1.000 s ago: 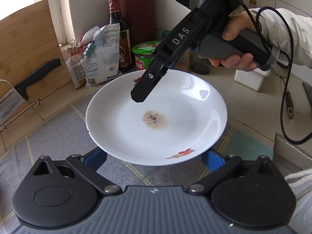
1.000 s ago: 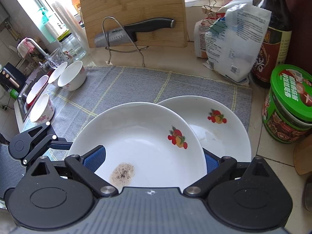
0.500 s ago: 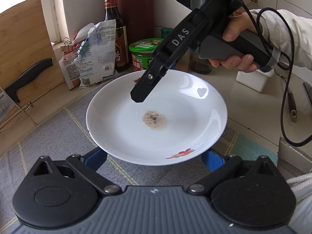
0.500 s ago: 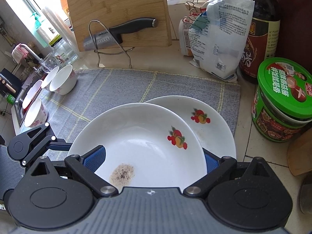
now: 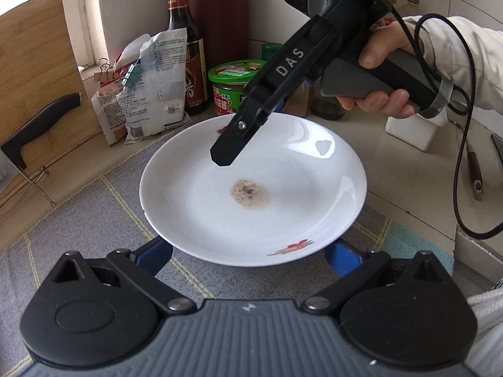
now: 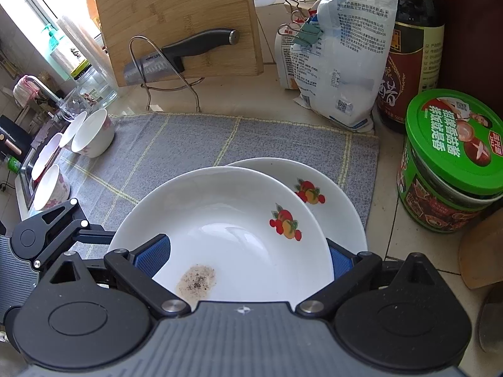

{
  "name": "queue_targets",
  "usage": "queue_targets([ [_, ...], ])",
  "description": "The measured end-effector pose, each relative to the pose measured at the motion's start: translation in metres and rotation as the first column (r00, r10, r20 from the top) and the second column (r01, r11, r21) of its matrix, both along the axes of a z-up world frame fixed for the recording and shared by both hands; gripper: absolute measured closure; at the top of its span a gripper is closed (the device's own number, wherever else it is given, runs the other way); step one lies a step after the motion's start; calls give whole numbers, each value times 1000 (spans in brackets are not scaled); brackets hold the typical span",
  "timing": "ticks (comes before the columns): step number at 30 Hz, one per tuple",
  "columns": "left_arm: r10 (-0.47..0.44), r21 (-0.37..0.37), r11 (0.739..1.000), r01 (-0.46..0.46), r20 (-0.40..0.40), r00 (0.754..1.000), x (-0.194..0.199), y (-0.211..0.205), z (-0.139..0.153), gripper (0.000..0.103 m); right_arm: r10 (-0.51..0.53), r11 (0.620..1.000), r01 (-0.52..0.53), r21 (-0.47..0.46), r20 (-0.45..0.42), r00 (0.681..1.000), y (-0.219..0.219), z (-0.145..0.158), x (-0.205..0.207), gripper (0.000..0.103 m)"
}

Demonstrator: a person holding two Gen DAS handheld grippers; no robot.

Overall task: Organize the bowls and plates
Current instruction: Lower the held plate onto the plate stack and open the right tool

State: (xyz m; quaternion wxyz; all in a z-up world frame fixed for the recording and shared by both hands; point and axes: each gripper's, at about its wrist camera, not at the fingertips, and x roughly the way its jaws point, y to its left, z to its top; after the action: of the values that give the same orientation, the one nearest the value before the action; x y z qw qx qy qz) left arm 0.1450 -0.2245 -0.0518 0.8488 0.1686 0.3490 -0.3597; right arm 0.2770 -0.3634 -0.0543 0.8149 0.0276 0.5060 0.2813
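A shallow white ceramic plate with a red fruit motif and a brown speckled stain at its centre point(image 5: 251, 194) sits between the blue pads of the left claw point(image 5: 248, 256), whose wide-set jaws reach under its near rim; whether they truly pinch it cannot be told. The right claw point(image 6: 246, 254), gripped by a person's hand point(image 5: 382, 78), straddles the opposite rim with jaws spread just as wide, one pad above the plate surface; its grip is equally unclear. In the right wrist view the stained plate lies over a second white fruit-printed plate point(image 6: 333, 188), which rests on a grey checked cloth mat point(image 6: 188, 147) on the counter. Small white bowls with pink flowers point(image 6: 92, 136) stand at the mat's far left edge. A green-lidded jar point(image 6: 452, 157) stands just right of the plates
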Motion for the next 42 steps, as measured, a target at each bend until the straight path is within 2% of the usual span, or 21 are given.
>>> queue_targets([
  [42,-21,18,1000,22,-32,999,27,-3,-14,1,-68,997,68,-30,0,998,-15,-1,-1,1],
])
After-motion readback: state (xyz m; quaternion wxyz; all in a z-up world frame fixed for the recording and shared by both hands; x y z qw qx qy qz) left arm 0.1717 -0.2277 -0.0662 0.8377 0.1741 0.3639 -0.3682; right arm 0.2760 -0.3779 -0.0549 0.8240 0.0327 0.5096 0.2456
